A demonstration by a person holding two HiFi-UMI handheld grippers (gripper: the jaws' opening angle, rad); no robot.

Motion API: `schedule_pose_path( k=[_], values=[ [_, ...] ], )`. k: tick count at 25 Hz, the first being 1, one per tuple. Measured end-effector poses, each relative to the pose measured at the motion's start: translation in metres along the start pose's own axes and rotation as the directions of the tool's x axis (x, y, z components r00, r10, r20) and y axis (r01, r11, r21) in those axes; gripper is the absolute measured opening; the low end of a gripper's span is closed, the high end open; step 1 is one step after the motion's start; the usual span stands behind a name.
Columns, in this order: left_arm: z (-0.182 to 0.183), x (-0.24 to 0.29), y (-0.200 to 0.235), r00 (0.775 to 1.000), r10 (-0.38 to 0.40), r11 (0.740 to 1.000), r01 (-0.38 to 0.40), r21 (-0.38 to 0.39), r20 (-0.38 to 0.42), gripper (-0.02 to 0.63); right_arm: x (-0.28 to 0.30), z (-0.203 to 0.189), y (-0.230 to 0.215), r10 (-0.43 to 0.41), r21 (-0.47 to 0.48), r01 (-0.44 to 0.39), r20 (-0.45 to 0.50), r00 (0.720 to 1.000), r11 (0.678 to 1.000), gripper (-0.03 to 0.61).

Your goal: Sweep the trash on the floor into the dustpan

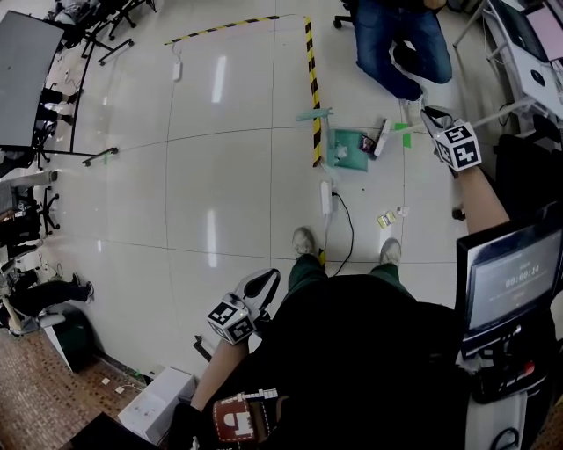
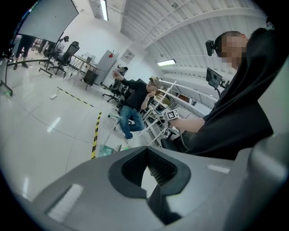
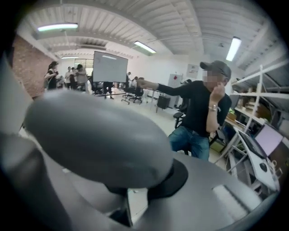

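Note:
A green dustpan [image 1: 346, 148] stands on the pale floor by the striped tape, its upright handle [image 1: 314, 114] leaning left. The white brush head of the broom [image 1: 383, 138] rests at the pan's right edge. The broom's handle runs up to my right gripper [image 1: 432, 117], which is shut on it; a thin white strip shows between the jaws of this right gripper [image 3: 135, 204]. A few small scraps of trash [image 1: 386, 220] lie in front of my right shoe. My left gripper [image 1: 262, 283] hangs low beside my left leg, away from the dustpan. The left gripper [image 2: 149, 175] holds nothing, its jaws close together.
Yellow-black tape [image 1: 312, 88] runs along the floor to the dustpan. A white power strip [image 1: 325, 195] with a black cable lies near my shoes. A seated person in jeans [image 1: 400, 44] is just behind the dustpan. Shelving [image 1: 528, 53] stands at the right, office chairs [image 1: 106, 26] at the far left.

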State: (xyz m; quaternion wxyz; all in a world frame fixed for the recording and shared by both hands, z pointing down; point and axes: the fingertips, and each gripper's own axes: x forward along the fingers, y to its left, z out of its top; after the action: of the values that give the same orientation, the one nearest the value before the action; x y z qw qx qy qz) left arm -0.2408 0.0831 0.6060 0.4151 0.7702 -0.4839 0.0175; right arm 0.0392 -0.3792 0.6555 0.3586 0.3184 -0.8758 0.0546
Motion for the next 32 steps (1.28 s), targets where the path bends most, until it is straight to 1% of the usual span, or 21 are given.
schedule_pose_path(
  k=[2,3,5,7,9,14,16,18,21,24,30,32],
  values=[
    [0.001,0.004,0.0,1.0,-0.005,1.0,0.005,0.003,0.013,-0.005,-0.005,-0.002,0.021,0.073,-0.115,-0.076,-0.029,0.997,0.99,0.038],
    [0.001,0.005,0.0,1.0,-0.008,1.0,0.008,0.005,0.02,-0.005,-0.006,0.0,0.034,0.111,-0.171,-0.116,-0.042,0.993,0.978,0.038],
    [0.0,0.004,0.0,1.0,-0.009,1.0,0.009,0.006,0.027,-0.005,-0.004,0.005,0.063,0.179,-0.273,-0.19,-0.065,0.982,0.943,0.037],
    [-0.001,0.002,-0.001,0.999,-0.006,1.0,0.006,0.003,0.033,-0.005,0.002,0.013,0.09,0.235,-0.336,-0.245,-0.071,0.969,0.909,0.036],
    [-0.002,-0.001,-0.001,0.999,-0.001,1.0,0.001,-0.001,0.035,-0.005,0.011,0.022,0.108,0.273,-0.362,-0.276,-0.061,0.96,0.89,0.035],
    [-0.005,-0.007,0.002,0.999,0.016,1.0,-0.016,-0.009,0.045,-0.005,0.019,0.04,0.144,0.337,-0.406,-0.32,-0.031,0.941,0.856,0.035],
    [-0.006,-0.009,0.003,0.999,0.019,1.0,-0.019,-0.011,0.05,-0.005,0.018,0.04,0.154,0.353,-0.428,-0.337,-0.045,0.935,0.839,0.035],
    [-0.006,-0.01,0.004,0.998,0.021,1.0,-0.02,-0.012,0.055,-0.005,0.019,0.035,0.156,0.344,-0.452,-0.34,-0.076,0.936,0.825,0.037],
    [-0.006,-0.012,0.005,0.998,0.022,1.0,-0.021,-0.012,0.058,-0.005,0.022,0.03,0.151,0.314,-0.457,-0.329,-0.11,0.943,0.827,0.035],
    [-0.006,-0.012,0.004,0.998,0.022,1.0,-0.022,-0.011,0.059,-0.005,0.024,0.033,0.145,0.297,-0.453,-0.315,-0.112,0.948,0.834,0.035],
    [-0.003,-0.015,0.005,0.998,0.038,0.999,-0.036,-0.023,0.059,-0.005,0.034,0.038,0.155,0.308,-0.498,-0.314,-0.097,0.946,0.808,0.035],
    [-0.003,-0.015,0.004,0.998,0.041,0.999,-0.039,-0.024,0.057,-0.005,0.037,0.043,0.16,0.317,-0.492,-0.313,-0.079,0.945,0.813,0.034]
  ],
)
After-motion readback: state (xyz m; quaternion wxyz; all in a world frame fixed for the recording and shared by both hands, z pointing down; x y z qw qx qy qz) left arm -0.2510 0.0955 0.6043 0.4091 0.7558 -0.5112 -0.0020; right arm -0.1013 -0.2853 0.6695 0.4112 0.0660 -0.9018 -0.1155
